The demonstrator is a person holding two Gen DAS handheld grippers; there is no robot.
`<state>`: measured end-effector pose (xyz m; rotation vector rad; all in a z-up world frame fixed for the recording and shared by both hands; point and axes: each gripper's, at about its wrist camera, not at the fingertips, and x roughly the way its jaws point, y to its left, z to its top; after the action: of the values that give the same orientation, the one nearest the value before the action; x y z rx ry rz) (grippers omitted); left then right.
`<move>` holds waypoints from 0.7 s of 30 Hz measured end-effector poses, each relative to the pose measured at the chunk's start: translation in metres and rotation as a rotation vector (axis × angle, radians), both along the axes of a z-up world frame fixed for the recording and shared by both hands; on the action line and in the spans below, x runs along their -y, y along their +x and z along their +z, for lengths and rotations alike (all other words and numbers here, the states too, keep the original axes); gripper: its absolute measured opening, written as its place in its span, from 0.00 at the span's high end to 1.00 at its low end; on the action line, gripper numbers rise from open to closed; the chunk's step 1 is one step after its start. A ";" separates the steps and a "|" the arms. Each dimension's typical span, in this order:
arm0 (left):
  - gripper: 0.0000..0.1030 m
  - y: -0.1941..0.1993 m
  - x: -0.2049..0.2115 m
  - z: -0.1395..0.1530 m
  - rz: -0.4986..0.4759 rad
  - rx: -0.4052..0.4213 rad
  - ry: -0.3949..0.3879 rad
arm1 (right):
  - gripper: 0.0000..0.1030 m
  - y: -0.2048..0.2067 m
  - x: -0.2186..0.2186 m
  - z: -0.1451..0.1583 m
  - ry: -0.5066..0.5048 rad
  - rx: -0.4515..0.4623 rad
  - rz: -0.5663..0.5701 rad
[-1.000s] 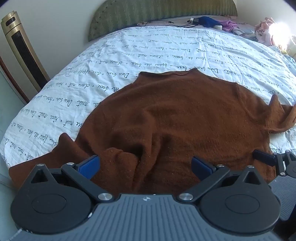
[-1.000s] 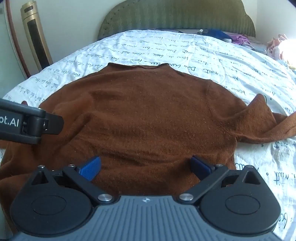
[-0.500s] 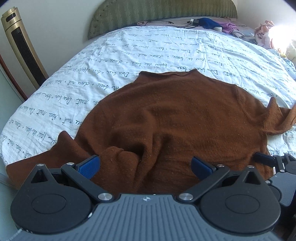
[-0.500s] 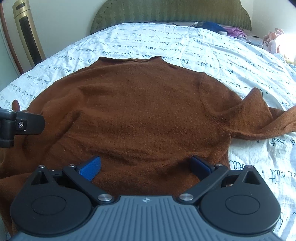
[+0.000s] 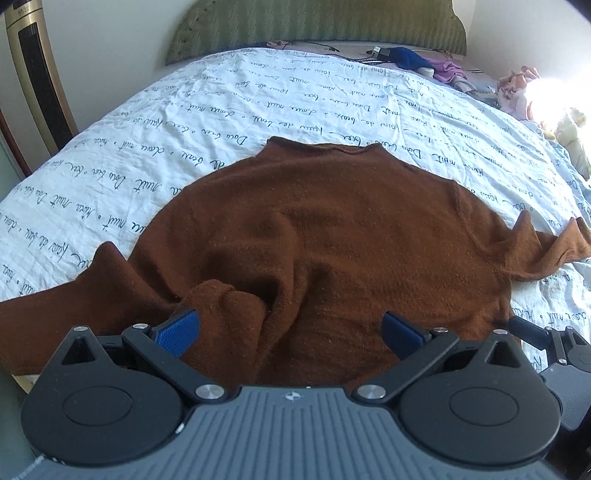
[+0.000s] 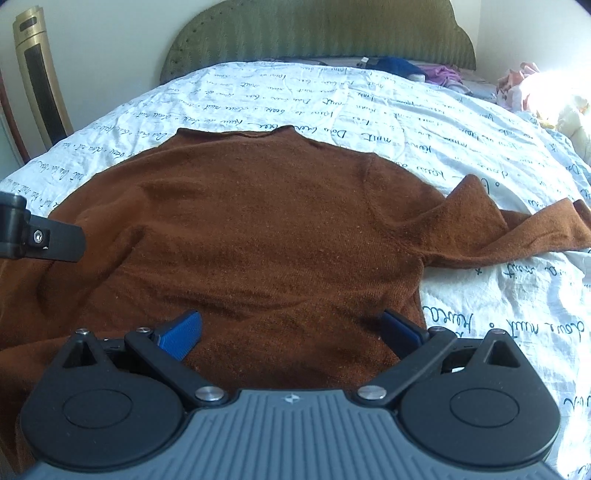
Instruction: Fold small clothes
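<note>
A brown knit sweater (image 5: 351, 229) lies spread on the bed, neck away from me, sleeves out to both sides. It also shows in the right wrist view (image 6: 258, 229). My left gripper (image 5: 291, 328) is open over the sweater's near hem, where a bunched fold (image 5: 225, 302) rises by its left pad. My right gripper (image 6: 291, 328) is open over the hem's right part, its right pad near the sweater's side edge. Each gripper's finger shows in the other's view: the right one (image 5: 528, 332), the left one (image 6: 51, 240).
The bed has a white sheet with black script (image 5: 258, 99) and a green headboard (image 5: 314, 29). Blue and purple clothes (image 5: 413, 61) and pink items (image 5: 517, 88) lie at the far right. A gold tower fan (image 5: 33, 74) stands at the left.
Both grippers have drawn back slightly towards me and stayed open. The sweater's bunched fold near the left gripper has stayed in place.
</note>
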<state>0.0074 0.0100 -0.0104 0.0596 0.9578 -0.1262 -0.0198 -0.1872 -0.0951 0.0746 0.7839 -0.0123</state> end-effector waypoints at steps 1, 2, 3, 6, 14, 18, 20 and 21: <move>0.00 0.000 -0.001 -0.001 0.002 -0.006 -0.008 | 0.00 -0.002 0.000 0.000 -0.017 0.006 0.008; 0.00 0.000 -0.003 -0.001 0.002 -0.004 -0.012 | 0.00 -0.004 0.000 0.000 -0.025 0.007 0.012; 0.00 -0.001 -0.004 0.000 0.005 0.000 -0.009 | 0.00 -0.005 0.001 0.001 -0.024 0.009 0.006; 0.00 -0.001 -0.006 0.001 0.010 0.009 -0.007 | 0.00 -0.006 0.002 0.004 -0.013 -0.020 0.026; 0.00 -0.001 -0.011 -0.002 0.028 -0.006 0.012 | 0.00 -0.007 0.001 0.005 -0.033 -0.029 0.030; 0.00 0.001 -0.013 -0.003 0.031 -0.014 0.018 | 0.00 -0.007 0.003 0.009 -0.025 -0.003 0.016; 0.00 0.001 -0.014 -0.003 0.028 -0.012 0.005 | 0.00 -0.005 0.004 0.009 -0.017 0.001 0.057; 0.00 0.001 -0.014 -0.004 0.026 -0.011 -0.003 | 0.00 -0.004 0.004 0.009 -0.025 0.006 0.074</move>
<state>0.0086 0.0237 -0.0142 0.0439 0.9690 -0.1042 -0.0240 -0.1914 -0.0863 0.0223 0.7801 0.0482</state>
